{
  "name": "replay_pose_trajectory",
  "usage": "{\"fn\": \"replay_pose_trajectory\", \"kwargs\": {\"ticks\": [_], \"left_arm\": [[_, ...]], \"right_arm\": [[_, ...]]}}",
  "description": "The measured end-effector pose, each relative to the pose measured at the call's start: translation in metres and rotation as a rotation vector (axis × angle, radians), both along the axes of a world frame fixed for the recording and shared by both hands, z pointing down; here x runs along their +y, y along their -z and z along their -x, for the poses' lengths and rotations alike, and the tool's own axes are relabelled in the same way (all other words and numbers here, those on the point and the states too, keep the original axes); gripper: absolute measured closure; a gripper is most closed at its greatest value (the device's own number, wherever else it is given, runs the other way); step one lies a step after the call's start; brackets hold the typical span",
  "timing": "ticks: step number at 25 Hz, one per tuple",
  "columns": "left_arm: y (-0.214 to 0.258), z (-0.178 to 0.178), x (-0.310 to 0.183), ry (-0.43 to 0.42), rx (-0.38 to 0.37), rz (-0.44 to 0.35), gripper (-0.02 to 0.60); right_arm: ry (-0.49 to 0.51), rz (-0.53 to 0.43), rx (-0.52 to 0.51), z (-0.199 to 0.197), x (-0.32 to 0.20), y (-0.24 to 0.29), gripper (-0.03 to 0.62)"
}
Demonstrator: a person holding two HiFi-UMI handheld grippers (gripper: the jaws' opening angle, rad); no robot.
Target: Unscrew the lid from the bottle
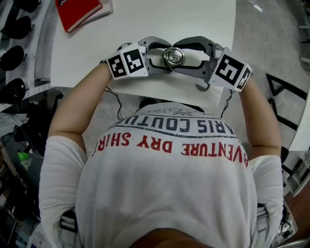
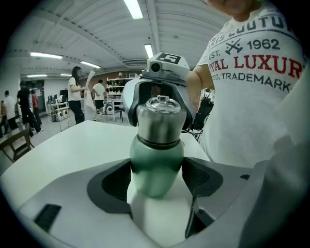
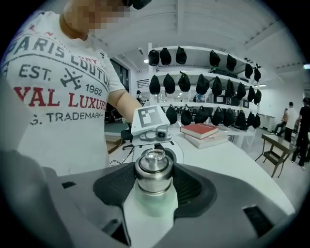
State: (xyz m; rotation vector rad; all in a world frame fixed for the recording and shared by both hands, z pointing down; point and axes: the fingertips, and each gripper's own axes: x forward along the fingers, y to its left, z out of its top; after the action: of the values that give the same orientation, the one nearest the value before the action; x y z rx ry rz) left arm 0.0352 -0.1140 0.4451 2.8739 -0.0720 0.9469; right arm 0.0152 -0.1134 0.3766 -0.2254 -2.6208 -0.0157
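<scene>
Brushed-metal lid, matt btl

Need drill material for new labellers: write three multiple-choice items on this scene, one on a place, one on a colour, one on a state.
1. Where is the red book?
A. On the white table, far left in the head view.
B. On the floor.
C. Between a gripper's pads.
2. What colour is the bottle body?
A. Blue.
B. Pale green.
C. Black.
3. What is the state of the steel lid?
A. Lying on the table.
B. Seated on the bottle, with the right gripper closed round it.
C. Gone.
Answers: 1 A, the head view shows it on the tabletop; 2 B, the left gripper view shows green below the lid; 3 B, both gripper views show it on the neck.
</scene>
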Motion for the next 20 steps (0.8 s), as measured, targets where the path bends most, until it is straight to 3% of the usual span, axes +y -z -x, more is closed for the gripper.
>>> {"fn": "replay_pose_trajectory", "kwargs": {"ticks": [5,9,14,20], "left_arm": [[0.0,0.001,0.0,-0.022,0.001,-0.002,0.235],[0.0,0.002,0.001,-0.016,0.009,-0.005,0.233],[0.001,0.002,0.001,0.011,0.03,-0.006,0.233],[0.003,0.001,0.001,0.089,0.072,-0.003,0.233]], "right_arm": [[0.041,0.001,0.037,0.0,0.0,-0.002,0.345],[-0.011,0.034,0.05,0.001,0.001,0.0,0.345],[-0.174,0.042,0.024,-0.003,0.0,0.004,0.304],[-0.473,0.062,-0.094,-0.004,-0.004,0.013,0.304]]}}
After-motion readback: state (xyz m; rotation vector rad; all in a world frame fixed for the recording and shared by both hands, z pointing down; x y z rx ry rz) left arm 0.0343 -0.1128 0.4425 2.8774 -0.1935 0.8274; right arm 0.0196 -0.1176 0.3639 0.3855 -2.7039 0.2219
